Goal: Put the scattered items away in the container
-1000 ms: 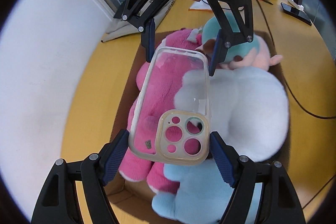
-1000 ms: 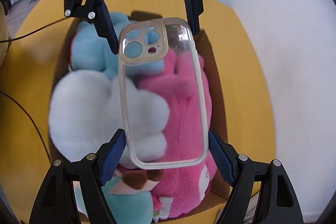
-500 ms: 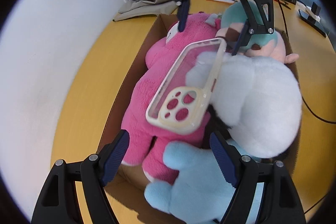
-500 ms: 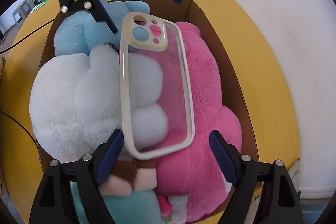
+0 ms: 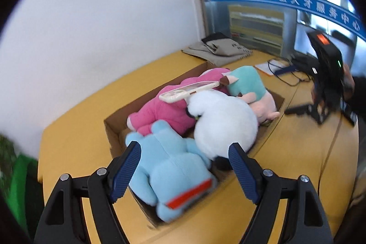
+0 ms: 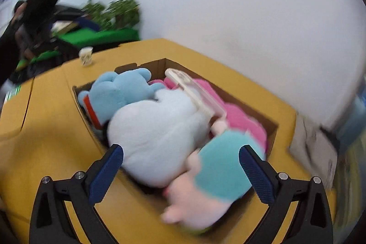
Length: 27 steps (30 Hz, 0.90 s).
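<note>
Phone case (image 5: 191,90) lies released on top of the plush pile, and both your tongs hang spread and empty over opposite ends of the cardboard box (image 5: 119,129). Your left tongs (image 5: 184,169) hover above the light blue plush (image 5: 169,166) at the box's near end in that view; your right tongs (image 6: 180,172) sit over the teal-and-pink doll (image 6: 217,177), which bulges past the rim at the other end. Between them the white plush (image 6: 155,129) fills the middle, and the case rests tilted across the pink plush (image 5: 164,106), touching the white one beside it, raised above the box walls rather than down inside.

On the yellow desk (image 5: 75,129) around the box, nothing else loose shows nearby; a paper cup (image 6: 86,56), folded cloth (image 5: 219,49) and cables (image 5: 283,74) lie well apart and may not belong to the job. The tidy looks close to finished. To close it out well, keep both tongs wide as you draw back so no finger snags fur, and watch the case: perched on soft, sloping plush, it could slide off. A gentle press into the gap between pink and white plush would seat it more securely
</note>
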Tool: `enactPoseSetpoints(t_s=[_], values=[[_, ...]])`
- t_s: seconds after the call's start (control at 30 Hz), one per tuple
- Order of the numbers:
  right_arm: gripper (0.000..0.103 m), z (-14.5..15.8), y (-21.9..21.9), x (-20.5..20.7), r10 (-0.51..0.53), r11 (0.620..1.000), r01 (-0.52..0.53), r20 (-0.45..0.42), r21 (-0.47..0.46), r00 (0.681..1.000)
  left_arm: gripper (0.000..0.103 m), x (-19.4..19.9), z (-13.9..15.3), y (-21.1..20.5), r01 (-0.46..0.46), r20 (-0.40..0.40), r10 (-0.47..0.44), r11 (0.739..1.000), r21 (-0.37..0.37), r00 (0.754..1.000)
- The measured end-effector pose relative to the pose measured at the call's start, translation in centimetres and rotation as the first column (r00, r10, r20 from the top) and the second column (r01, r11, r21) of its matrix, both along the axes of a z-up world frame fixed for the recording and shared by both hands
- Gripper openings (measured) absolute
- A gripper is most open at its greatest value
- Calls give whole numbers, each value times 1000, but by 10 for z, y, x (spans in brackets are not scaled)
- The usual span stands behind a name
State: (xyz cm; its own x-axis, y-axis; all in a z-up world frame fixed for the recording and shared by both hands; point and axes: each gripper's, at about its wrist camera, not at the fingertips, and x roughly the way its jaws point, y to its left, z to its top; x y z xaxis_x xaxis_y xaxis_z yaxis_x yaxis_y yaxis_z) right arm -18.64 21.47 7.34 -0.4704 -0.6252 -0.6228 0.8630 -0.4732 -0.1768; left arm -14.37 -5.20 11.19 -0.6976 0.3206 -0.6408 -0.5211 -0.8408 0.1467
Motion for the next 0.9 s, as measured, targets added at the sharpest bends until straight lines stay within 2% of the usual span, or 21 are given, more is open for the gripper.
enactPoseSetpoints(t_s=[0.03, 0.13, 0.23, 0.33, 0.4, 0.57, 0.7, 0.77, 0.9], values=[[103, -6, 4, 3, -27, 1000, 27, 5, -11, 1000, 80, 13, -1, 1, -25, -4, 25, 1000, 19, 1000], [103, -17, 12, 53, -126, 991, 124, -43, -51, 991, 80, 50, -11, 10, -103, -11, 104, 993, 56, 994], [103, -13, 20, 81, -240, 968, 231, -98, -96, 966, 80, 78, -21, 26, -142, -19, 143, 989, 47, 990], [103, -3, 29, 96, -296, 947, 285, -61, -148, 953, 80, 102, -29, 44, -185, -49, 186, 982, 33, 981], [103, -3, 31, 103, -324, 936, 317, -19, -155, 946, 80, 114, -34, 52, -222, -59, 226, 973, 57, 972], [103, -22, 26, 110, -385, 910, 388, 44, -144, 922, 80, 131, -45, 57, -273, -23, 279, 951, 144, 960], [103, -35, 25, 122, -438, 890, 442, 55, -111, 897, 80, 135, -54, 56, -337, -10, 342, 930, 150, 940], [103, -38, 28, 126, -474, 871, 480, 81, -104, 877, 80, 135, -61, 55, -382, -9, 387, 913, 141, 922], [103, -38, 33, 137, -503, 849, 515, 115, -122, 857, 80, 136, -75, 48, -420, 42, 421, 887, 192, 906]])
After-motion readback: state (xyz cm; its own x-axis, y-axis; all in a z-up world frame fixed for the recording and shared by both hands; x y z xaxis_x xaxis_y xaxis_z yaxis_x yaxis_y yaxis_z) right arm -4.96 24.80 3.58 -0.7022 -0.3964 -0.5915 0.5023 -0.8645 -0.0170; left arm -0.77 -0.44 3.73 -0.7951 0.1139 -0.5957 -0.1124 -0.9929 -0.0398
